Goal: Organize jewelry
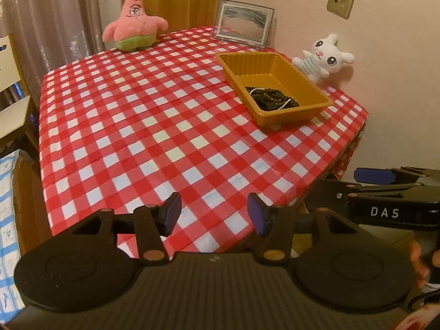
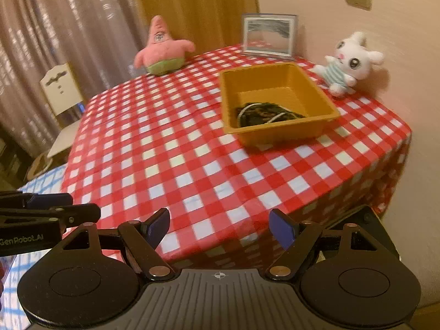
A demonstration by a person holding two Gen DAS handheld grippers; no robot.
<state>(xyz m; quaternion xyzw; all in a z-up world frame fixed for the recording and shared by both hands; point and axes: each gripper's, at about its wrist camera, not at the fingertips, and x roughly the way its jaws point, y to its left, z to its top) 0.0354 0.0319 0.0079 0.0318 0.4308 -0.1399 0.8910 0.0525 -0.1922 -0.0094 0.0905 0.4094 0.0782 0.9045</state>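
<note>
An orange plastic tray (image 1: 299, 113) stands on the right side of the red-checked table (image 1: 165, 137). Dark beaded jewelry (image 1: 271, 97) with a thin silver chain lies in its near end. The tray (image 2: 277, 134) and jewelry (image 2: 264, 114) also show in the right wrist view. My left gripper (image 1: 214, 214) is open and empty above the table's near edge. My right gripper (image 2: 220, 228) is open and empty, also at the near edge. Each gripper shows at the side of the other's view: the right one (image 1: 385, 192) and the left one (image 2: 49, 214).
A pink starfish plush (image 1: 134, 24) sits at the far left of the table. A framed picture (image 1: 244, 23) stands at the back. A white bunny plush (image 1: 324, 57) leans on the wall right of the tray. A white chair (image 2: 63, 104) stands left of the table.
</note>
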